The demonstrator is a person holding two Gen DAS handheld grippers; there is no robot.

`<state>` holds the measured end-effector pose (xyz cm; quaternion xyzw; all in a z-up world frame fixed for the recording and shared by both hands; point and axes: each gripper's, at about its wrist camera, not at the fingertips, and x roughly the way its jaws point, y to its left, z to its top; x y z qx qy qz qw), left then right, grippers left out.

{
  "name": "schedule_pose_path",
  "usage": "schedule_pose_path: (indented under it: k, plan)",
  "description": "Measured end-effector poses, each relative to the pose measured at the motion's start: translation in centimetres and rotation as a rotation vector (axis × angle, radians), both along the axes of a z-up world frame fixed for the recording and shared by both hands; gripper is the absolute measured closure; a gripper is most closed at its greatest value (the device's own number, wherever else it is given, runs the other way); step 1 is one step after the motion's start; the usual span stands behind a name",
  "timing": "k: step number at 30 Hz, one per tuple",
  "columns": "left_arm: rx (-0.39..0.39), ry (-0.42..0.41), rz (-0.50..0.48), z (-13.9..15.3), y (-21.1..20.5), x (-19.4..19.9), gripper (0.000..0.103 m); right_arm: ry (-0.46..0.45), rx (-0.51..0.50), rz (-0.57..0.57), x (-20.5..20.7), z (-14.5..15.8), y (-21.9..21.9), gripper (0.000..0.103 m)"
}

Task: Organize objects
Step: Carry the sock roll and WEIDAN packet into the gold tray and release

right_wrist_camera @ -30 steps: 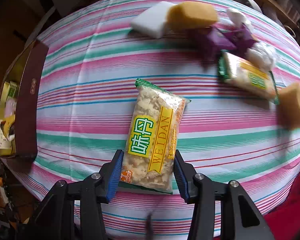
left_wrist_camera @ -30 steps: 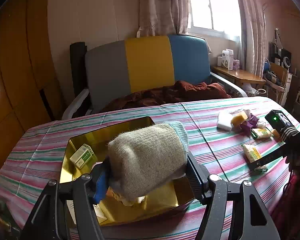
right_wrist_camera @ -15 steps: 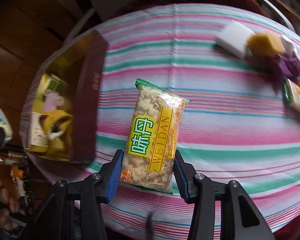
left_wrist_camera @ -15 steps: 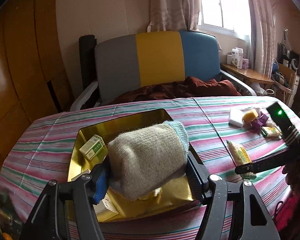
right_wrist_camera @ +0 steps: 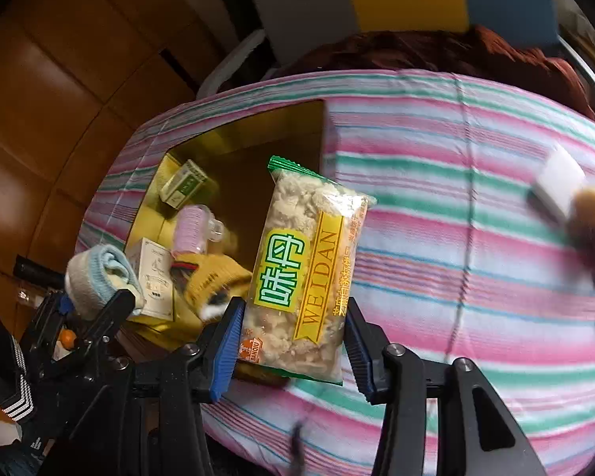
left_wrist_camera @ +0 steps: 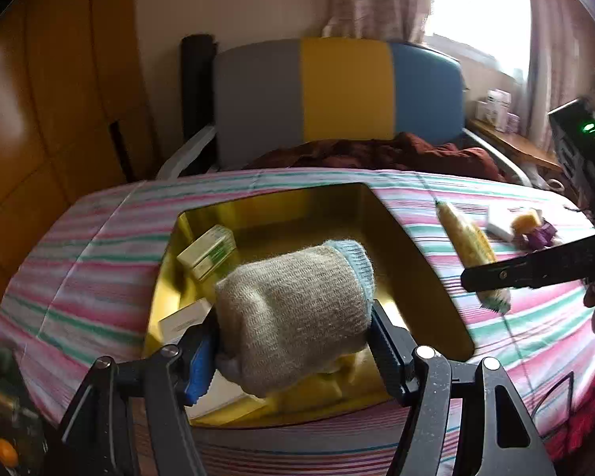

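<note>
My left gripper is shut on a rolled grey sock with a light-blue cuff, held above the near end of the gold-lined box. It also shows in the right wrist view. My right gripper is shut on a yellow-green WEIDAN snack packet, held in the air over the box's right wall. The packet also shows in the left wrist view. Inside the box lie a green-white carton, a pink roller, a white carton and a yellow sock.
The box sits on a striped tablecloth. At the table's far right lie a white sponge, a yellow sponge and a purple item. A grey, yellow and blue chair with dark red cloth stands behind the table.
My right gripper has carried the snack packet left from mid-table to the box's right side. My left gripper still holds the sock over the box, a little nearer the table's front edge.
</note>
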<state>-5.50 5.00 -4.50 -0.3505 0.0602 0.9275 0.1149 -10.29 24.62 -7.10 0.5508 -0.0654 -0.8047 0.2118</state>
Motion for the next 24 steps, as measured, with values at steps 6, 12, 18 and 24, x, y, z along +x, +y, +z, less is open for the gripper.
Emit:
schedule_pose_path:
  k: [6,12,18,24]
  plan:
    - [0.016,-0.015,0.093,-0.5,-3.1,-2.5,0.035,0.028,0.045,0.033,-2.9,-0.1,-3.2,0.055]
    - [0.003,0.018,0.115,0.1,-3.5,-6.7,0.032,0.076,0.069,0.001,-5.8,0.4,-5.4,0.049]
    - [0.004,0.046,0.142,0.9,-3.7,-9.1,0.016,0.089,0.091,-0.001,-4.8,0.1,-5.8,0.04]
    - [-0.003,0.06,0.147,1.1,-3.8,-7.3,0.011,0.169,0.177,-0.051,-2.5,0.2,-5.7,0.04]
